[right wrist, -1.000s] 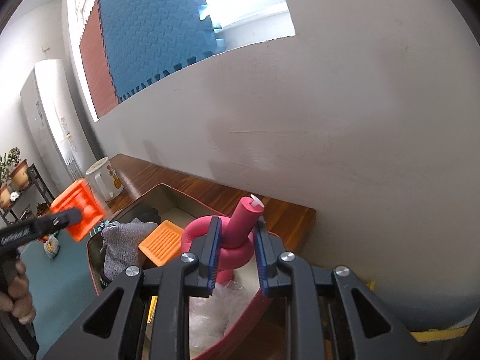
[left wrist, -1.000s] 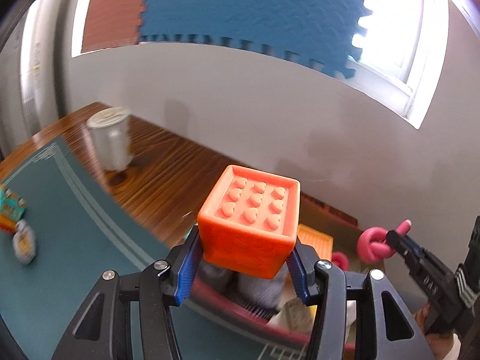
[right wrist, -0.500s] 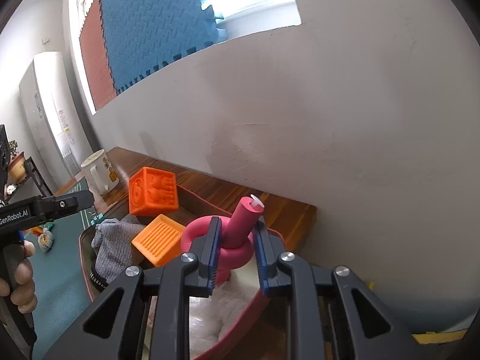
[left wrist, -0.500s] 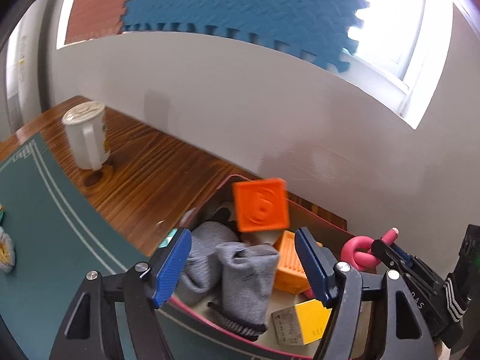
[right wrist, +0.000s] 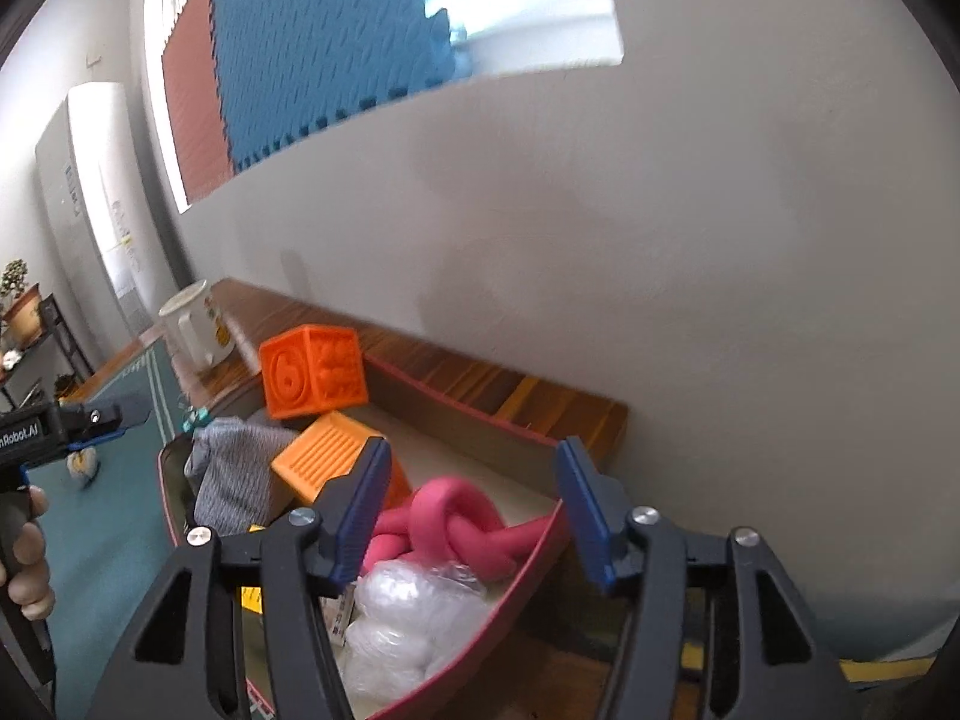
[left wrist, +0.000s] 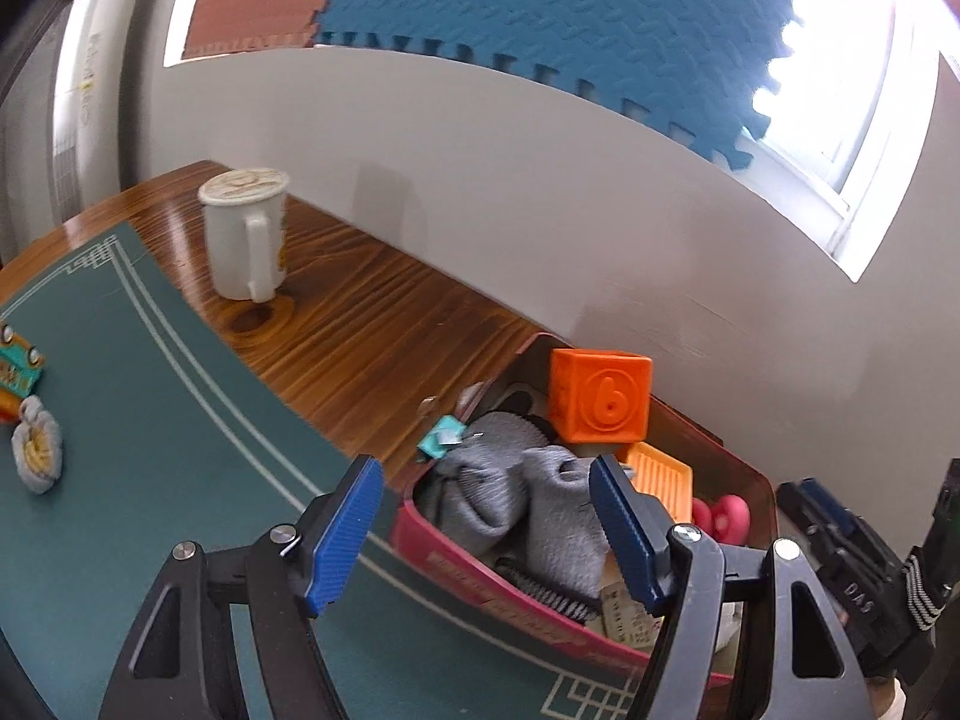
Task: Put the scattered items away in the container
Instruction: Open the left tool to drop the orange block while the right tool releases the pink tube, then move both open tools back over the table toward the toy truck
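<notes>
**Both grippers spread wide over the filled container**

The left gripper (left wrist: 486,531) stands with its blue pads far apart and nothing between them; it sits at the bottom centre of the left wrist view, over the near end of the red-rimmed container (left wrist: 480,570). Seen through the gap are grey socks (left wrist: 510,498) heaped at that end. Just beyond them, right of centre, the orange number cube (left wrist: 600,396) rests inside against the far wall, a "6" facing the camera. Beside it and lower lies an orange ridged block (left wrist: 660,477), and part of the pink knotted rope (left wrist: 729,513) shows at the right. A small teal piece (left wrist: 441,435) sits on the container's left rim.

The right gripper (right wrist: 468,516) is likewise wide open and grips nothing. In the right wrist view, at lower centre, the pink knotted rope (right wrist: 456,525) lies in the container (right wrist: 528,546) between and just beyond the fingers, on top of a clear plastic bundle (right wrist: 414,606). Further in are the ridged block (right wrist: 330,459), the socks (right wrist: 234,474) and the cube (right wrist: 312,372).

At the left wrist view's upper left, a white mug (left wrist: 246,234) stands on the wooden table (left wrist: 372,324). On the green mat (left wrist: 120,420), at the left edge, lie a teal toy car (left wrist: 18,363) and a small white round item (left wrist: 36,453), well apart from the container.
</notes>
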The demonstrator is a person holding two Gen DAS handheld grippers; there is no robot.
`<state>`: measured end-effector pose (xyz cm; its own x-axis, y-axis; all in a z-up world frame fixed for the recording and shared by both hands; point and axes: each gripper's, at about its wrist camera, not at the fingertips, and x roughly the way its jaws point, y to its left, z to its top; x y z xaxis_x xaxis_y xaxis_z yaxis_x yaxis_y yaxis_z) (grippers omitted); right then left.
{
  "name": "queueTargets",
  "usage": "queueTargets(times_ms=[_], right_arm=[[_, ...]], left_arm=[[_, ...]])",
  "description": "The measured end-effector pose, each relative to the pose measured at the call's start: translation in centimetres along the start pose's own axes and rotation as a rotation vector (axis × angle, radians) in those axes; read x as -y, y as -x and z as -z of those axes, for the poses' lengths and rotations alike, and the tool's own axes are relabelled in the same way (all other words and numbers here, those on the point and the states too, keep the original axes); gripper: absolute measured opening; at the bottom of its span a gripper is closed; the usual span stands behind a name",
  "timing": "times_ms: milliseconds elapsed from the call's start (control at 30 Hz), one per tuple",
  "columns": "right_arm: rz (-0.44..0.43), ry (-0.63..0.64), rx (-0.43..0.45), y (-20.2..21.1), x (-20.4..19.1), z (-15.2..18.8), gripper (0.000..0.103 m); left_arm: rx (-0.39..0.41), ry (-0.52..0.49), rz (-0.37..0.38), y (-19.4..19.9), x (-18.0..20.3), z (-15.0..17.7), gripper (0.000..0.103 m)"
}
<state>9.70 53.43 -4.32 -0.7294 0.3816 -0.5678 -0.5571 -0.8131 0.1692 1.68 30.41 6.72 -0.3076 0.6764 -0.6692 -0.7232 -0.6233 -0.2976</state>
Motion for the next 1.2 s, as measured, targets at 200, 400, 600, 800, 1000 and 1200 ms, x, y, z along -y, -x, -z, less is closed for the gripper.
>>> queueTargets(times_ms=[200, 400, 600, 800, 1000, 1200], right_arm=[[0.011, 0.0, 0.048, 1.3, -1.0, -0.2, 0.061], [-0.066, 0.051, 0.051, 1.3, -5.0, -0.1, 0.061], [-0.165, 0.118, 0.037, 0.8, -10.2, 0.4, 0.061], [-0.249, 0.183, 0.01, 0.0, -15.1, 1.5, 0.066], [-0.311, 0.238, -0.041, -1.4, -18.9, 2.7, 0.067], [-0.356, 0.281, -0.079, -2.6, -22.0, 3.5, 0.067]], left_arm=[[0.011, 0.047, -0.023, 1.1, -2.3, 0.6, 0.073], [0.027, 0.093, -0.065, 2.7, -5.5, 1.3, 0.073], [0.057, 0.162, -0.164, 5.0, -10.6, 2.4, 0.073], [0.091, 0.255, -0.294, 7.7, -17.0, 3.8, 0.073], [0.115, 0.33, -0.397, 9.7, -22.1, 5.0, 0.073], [0.137, 0.3, -0.523, 10.2, -23.7, 5.7, 0.073]])
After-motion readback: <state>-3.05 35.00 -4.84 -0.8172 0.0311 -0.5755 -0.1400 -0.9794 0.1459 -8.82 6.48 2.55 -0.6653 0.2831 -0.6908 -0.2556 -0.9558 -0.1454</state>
